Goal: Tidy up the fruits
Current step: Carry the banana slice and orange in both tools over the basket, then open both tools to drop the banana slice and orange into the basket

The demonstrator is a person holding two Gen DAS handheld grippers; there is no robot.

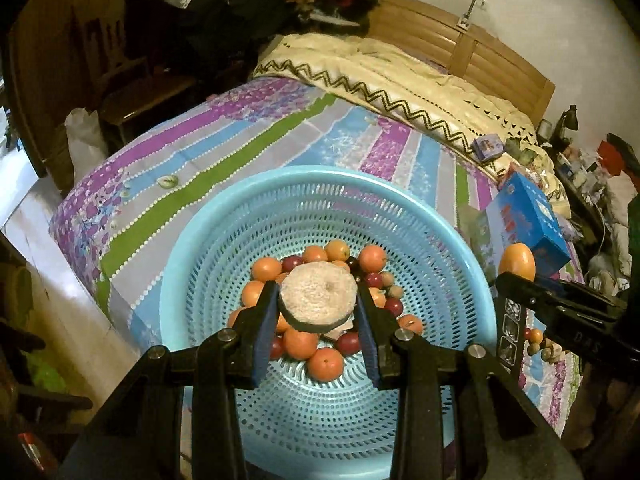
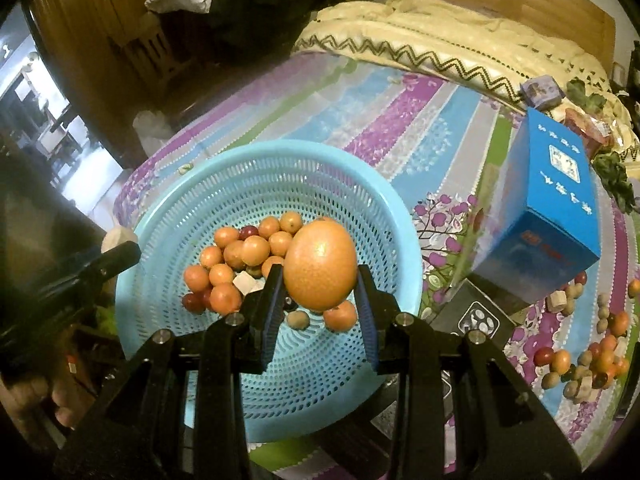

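Note:
A round light-blue perforated basket [image 1: 452, 240] [image 2: 384, 216] sits on the bed. It holds several small oranges [image 1: 267, 269] [image 2: 226, 236] and dark red fruits [image 1: 347, 342]. My left gripper [image 1: 316, 292] hangs over the pile, shut on a pale round fruit slice with a dark rind [image 1: 318, 296]. My right gripper [image 2: 319, 276] is shut on a large orange [image 2: 320, 264] above the basket's right half. In the left wrist view that large orange [image 1: 517, 261] shows at the right beside a right fingertip [image 1: 560, 300]. In the right wrist view a left fingertip [image 2: 100, 268] shows at the left.
A striped floral bedsheet [image 1: 240, 152] covers the bed, with a cream quilt [image 1: 400, 80] at the far end. A blue box [image 2: 556, 200] and a black box [image 2: 476, 316] stand right of the basket. Several loose fruits [image 2: 592, 344] lie beyond them. The bed's left edge drops to the floor.

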